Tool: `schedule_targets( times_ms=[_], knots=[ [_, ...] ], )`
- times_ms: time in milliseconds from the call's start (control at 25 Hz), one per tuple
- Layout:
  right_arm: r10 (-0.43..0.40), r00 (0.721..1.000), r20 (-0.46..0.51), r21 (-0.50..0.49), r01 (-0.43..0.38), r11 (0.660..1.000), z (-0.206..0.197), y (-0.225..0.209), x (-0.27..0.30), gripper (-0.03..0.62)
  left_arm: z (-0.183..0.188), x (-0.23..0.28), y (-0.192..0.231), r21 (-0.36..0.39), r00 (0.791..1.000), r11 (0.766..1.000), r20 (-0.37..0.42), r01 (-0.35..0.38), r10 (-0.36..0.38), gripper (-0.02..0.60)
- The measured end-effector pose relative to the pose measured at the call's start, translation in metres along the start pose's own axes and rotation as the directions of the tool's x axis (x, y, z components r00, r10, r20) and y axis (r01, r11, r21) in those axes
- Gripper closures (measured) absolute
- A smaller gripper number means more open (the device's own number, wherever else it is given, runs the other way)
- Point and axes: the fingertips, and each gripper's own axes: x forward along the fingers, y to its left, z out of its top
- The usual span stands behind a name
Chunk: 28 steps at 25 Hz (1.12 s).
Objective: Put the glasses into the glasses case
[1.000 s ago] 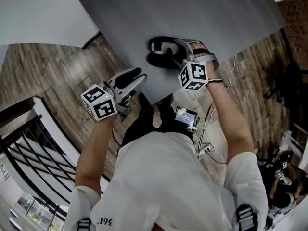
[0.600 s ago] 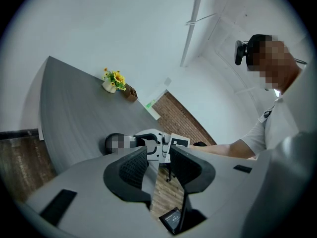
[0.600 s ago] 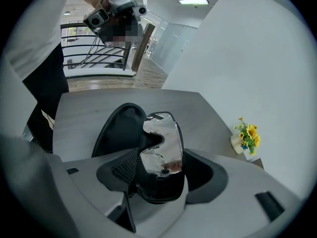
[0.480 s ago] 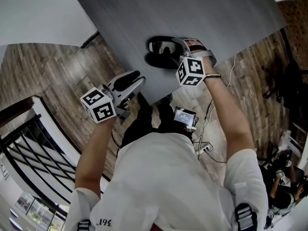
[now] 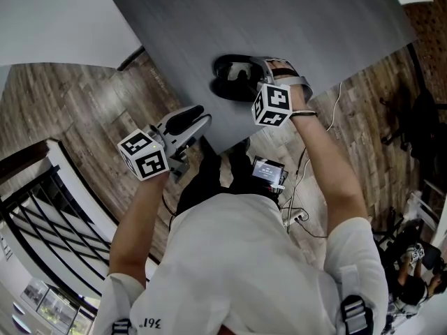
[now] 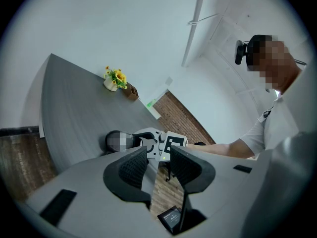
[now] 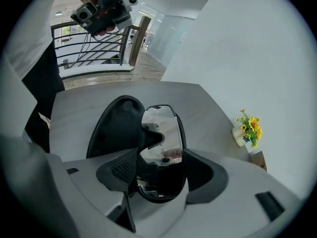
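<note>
Your right gripper (image 7: 159,171) has its fingers (image 7: 121,170) clamped on the glasses (image 7: 161,133), holding them right over the open black case (image 7: 113,128) that lies on the desk (image 7: 208,118). Your left gripper (image 6: 159,163) hovers at the desk's near edge, fingers apart with nothing between them.

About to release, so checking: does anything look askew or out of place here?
Nothing stands out. The right gripper holds the glasses at the open glasses case on the table. The left gripper hangs open and empty near the table's edge.
</note>
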Motion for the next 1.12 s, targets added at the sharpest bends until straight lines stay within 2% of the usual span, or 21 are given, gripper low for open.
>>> schedule_targets(
  times_ms=[280,480,1120],
  knots=[
    [-0.016,1.000,-0.027,0.039,0.017,0.999,-0.0014,-0.0004,0.0008,0.304,-0.0036,-0.0002,0.0026,-0.002,1.000,1.000,0.003,0.013,-0.013,0.431],
    [0.012,0.998,-0.054,0.071,-0.008,0.997,-0.0037,-0.0017,0.0035,0.304,-0.0043,0.0008,0.0038,-0.008,1.000,1.000,-0.002,0.014,-0.014,0.431],
    [0.081,0.992,-0.092,0.053,-0.076,0.996,-0.0054,0.0025,0.0005,0.303,-0.0076,-0.0011,0.0050,-0.011,1.000,1.000,-0.005,0.017,-0.017,0.431]
  ],
)
